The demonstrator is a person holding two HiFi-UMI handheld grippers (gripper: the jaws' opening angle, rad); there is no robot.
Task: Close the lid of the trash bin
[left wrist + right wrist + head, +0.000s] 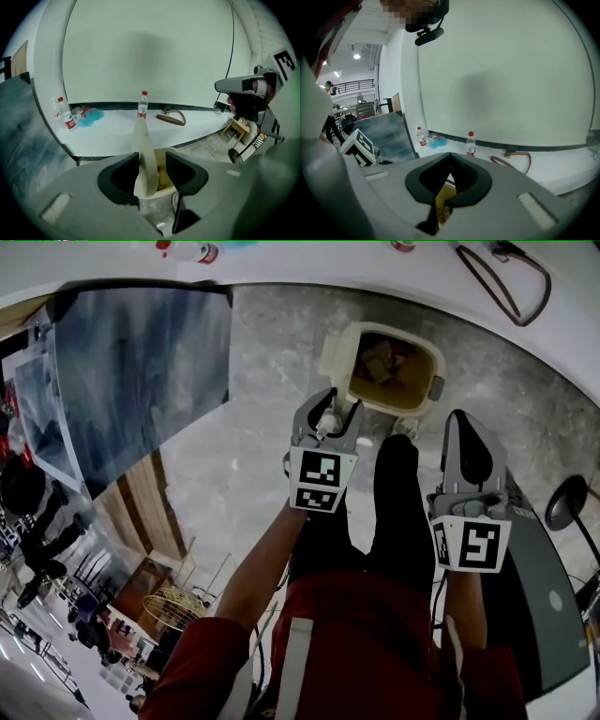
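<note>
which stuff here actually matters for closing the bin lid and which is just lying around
For the job:
- trash bin, open
- its lid, standing up
- left gripper, jaws apart either side of the lid

Lying about:
- water bottles on the white ledge
- blue crumpled item
- brown strap

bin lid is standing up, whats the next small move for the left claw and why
Probably close the left claw on the lid. The left gripper view shows the upright lid edge-on inside the open claw, not yet pinched, with the trash bin open below. Once gripped, it could likely be tipped down over the opening.
</note>
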